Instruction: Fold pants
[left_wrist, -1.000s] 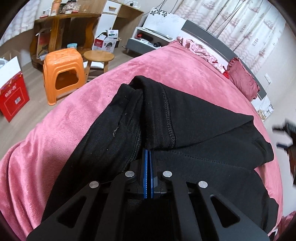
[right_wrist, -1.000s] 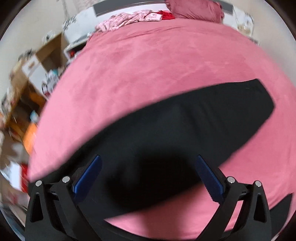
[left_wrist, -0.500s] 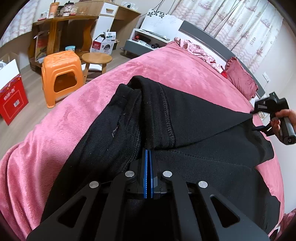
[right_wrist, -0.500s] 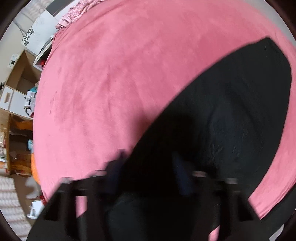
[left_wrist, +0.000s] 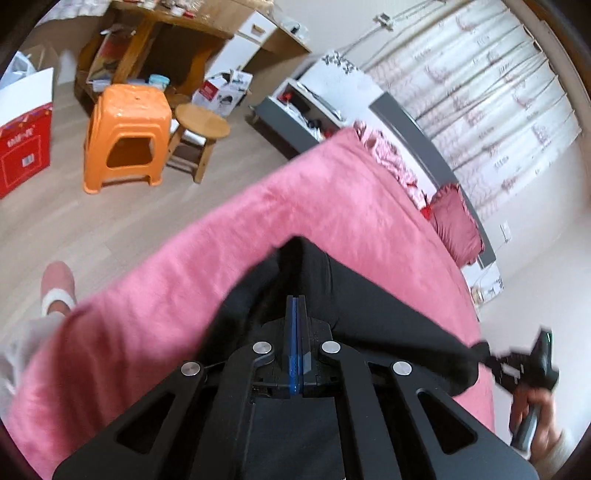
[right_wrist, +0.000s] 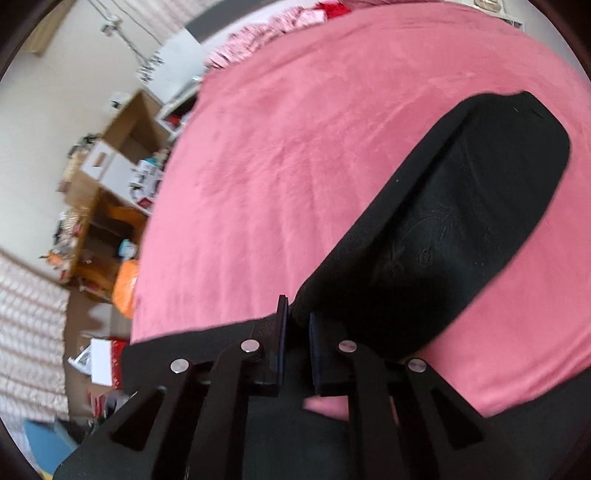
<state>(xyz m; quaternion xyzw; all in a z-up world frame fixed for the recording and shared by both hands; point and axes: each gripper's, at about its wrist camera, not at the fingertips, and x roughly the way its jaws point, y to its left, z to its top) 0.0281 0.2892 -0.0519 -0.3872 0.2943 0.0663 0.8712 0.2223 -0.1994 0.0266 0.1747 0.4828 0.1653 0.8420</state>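
Black pants (left_wrist: 369, 306) lie on a pink bed cover (left_wrist: 155, 295). My left gripper (left_wrist: 296, 301) is shut on a bunched edge of the pants and holds it lifted off the bed. My right gripper (right_wrist: 297, 314) is shut on another edge of the pants (right_wrist: 461, 229), with cloth pinched between the blue pads. In the left wrist view the right gripper (left_wrist: 480, 354) holds the far right end of the stretched cloth. The rest of the pants trails across the cover to the right.
An orange plastic stool (left_wrist: 125, 136) and a round wooden stool (left_wrist: 201, 127) stand on the floor left of the bed. A red box (left_wrist: 20, 147), a wooden desk (left_wrist: 155, 40), a dark pink pillow (left_wrist: 456, 218) and a person's slippered foot (left_wrist: 57, 288) are in view.
My right gripper closed from wide open onto the pants edge. Both grippers lifted the pants up and back, so more floor and bed edge show in the left wrist view.
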